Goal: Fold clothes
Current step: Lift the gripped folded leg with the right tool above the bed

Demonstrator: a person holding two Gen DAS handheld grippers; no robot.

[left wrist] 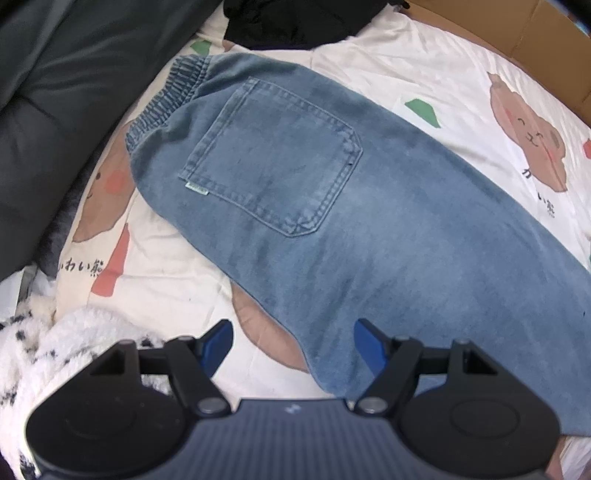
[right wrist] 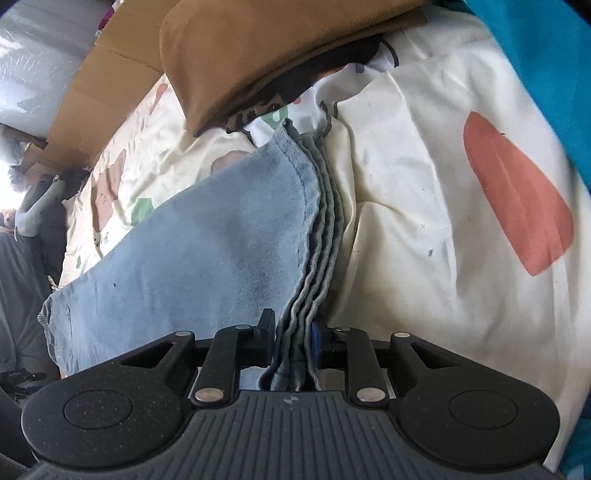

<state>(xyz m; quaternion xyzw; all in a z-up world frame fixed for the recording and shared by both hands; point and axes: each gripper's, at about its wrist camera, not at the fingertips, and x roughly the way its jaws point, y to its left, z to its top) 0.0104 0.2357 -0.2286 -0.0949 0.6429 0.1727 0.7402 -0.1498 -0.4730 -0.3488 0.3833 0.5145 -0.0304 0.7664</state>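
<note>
Right gripper (right wrist: 293, 332) first: its jaws are clamped tight on the stacked, wavy hem edges of the jeans (right wrist: 207, 236), several grey-blue denim layers pinched between the black fingers. Soft, faded denim runs away from that grip across a cream bedsheet (right wrist: 406, 206) printed with a salmon-red shape. Beyond it, a folded tan garment (right wrist: 266, 55), smooth and suede-like, sits on a dark item.

Over to the left gripper (left wrist: 293, 341): jaws spread wide, blue pads apart, gripping nothing, hovering above the denim's near edge. The jeans (left wrist: 369, 229) lie flat on the cartoon-bear sheet (left wrist: 461, 66), the square stitched back pocket (left wrist: 273, 162) facing up, the gathered elastic waistband (left wrist: 173, 96) at the far end. A fluffy white speckled fabric (left wrist: 48, 343) bunches lower left; black cloth (left wrist: 288, 18) lies past the waistband.
</note>
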